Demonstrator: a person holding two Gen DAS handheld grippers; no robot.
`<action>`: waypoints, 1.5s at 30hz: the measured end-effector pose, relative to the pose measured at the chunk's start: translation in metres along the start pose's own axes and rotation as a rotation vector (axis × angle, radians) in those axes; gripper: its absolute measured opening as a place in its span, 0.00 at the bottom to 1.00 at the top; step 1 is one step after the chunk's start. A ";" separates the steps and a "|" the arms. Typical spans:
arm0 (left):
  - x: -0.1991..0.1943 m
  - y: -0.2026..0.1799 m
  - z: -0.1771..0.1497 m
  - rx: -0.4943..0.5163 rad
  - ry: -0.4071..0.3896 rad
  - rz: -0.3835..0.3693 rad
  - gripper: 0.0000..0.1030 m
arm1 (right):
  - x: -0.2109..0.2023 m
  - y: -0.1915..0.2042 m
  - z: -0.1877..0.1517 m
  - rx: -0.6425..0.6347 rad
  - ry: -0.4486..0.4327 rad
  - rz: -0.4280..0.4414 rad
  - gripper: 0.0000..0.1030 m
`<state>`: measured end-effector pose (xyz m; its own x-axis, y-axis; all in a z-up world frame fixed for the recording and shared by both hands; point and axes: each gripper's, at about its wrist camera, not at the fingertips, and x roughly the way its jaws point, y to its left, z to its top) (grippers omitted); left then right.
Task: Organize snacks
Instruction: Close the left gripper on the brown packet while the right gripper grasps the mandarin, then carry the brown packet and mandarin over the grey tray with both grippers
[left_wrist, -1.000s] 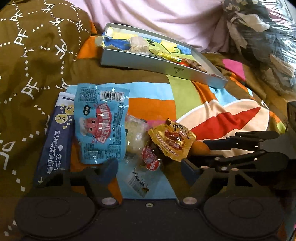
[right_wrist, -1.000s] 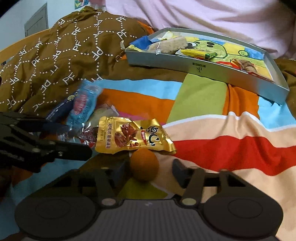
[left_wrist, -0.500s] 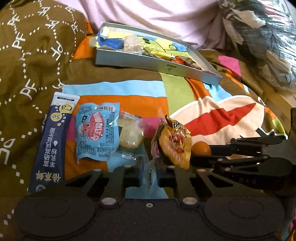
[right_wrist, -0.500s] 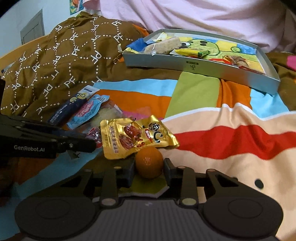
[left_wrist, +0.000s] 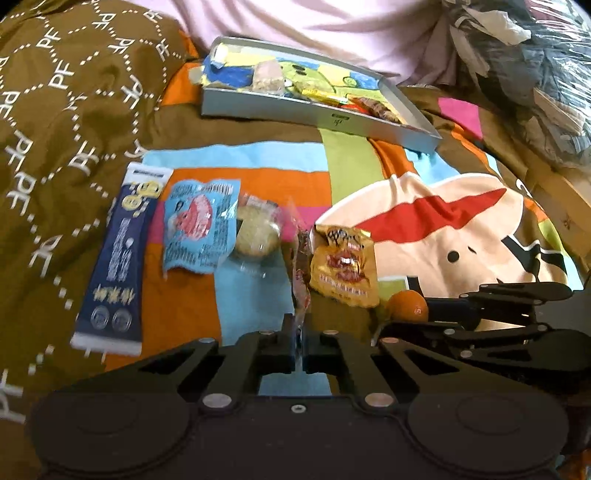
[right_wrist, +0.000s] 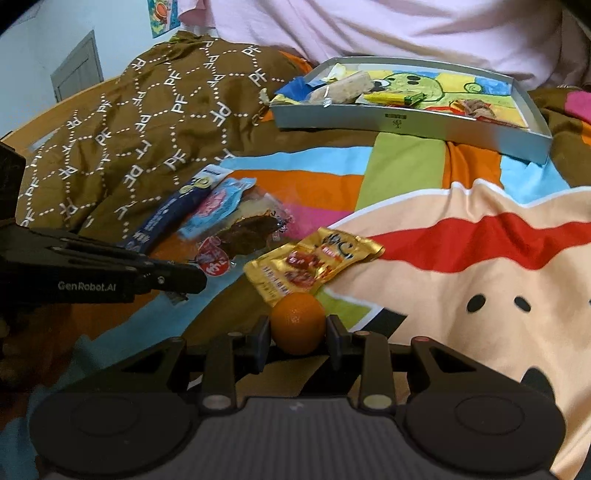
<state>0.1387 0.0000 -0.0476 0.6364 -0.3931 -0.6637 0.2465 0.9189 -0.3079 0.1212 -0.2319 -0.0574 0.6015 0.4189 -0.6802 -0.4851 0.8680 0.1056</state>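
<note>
My left gripper (left_wrist: 299, 345) is shut on the edge of a clear-wrapped snack with a red label (left_wrist: 301, 280), which hangs edge-on above the bedspread; it also shows in the right wrist view (right_wrist: 236, 243). My right gripper (right_wrist: 298, 334) is shut on a small orange (right_wrist: 298, 322), also seen in the left wrist view (left_wrist: 408, 304). A gold snack packet (left_wrist: 345, 267) lies beside them. A navy stick packet (left_wrist: 120, 254), a light blue packet (left_wrist: 199, 225) and a round pastry (left_wrist: 256, 232) lie to the left. A grey tray (left_wrist: 369, 127) with several snacks sits farther back.
A brown patterned quilt (left_wrist: 62, 122) bunches up on the left. A pink pillow (left_wrist: 314, 26) lies behind the tray. Plastic-wrapped clutter (left_wrist: 535, 62) fills the far right. The colourful cartoon bedspread (left_wrist: 461, 229) covers the surface.
My left gripper closed on the clear-wrapped snack and lifted it edge-on. My right gripper closed on the orange and raised it. The gold packet shifted slightly.
</note>
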 end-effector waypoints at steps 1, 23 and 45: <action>-0.003 -0.001 -0.002 0.000 0.004 0.003 0.02 | -0.001 0.001 -0.002 -0.001 0.002 0.009 0.35; 0.044 0.021 0.017 -0.019 0.000 -0.099 0.40 | 0.004 0.010 -0.013 -0.004 0.028 0.068 0.37; 0.015 -0.001 0.017 0.024 -0.096 -0.062 0.10 | -0.006 0.033 -0.013 -0.130 -0.038 -0.012 0.35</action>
<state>0.1602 -0.0062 -0.0453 0.6865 -0.4451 -0.5750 0.3042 0.8941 -0.3288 0.0930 -0.2093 -0.0595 0.6301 0.4206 -0.6527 -0.5547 0.8321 0.0007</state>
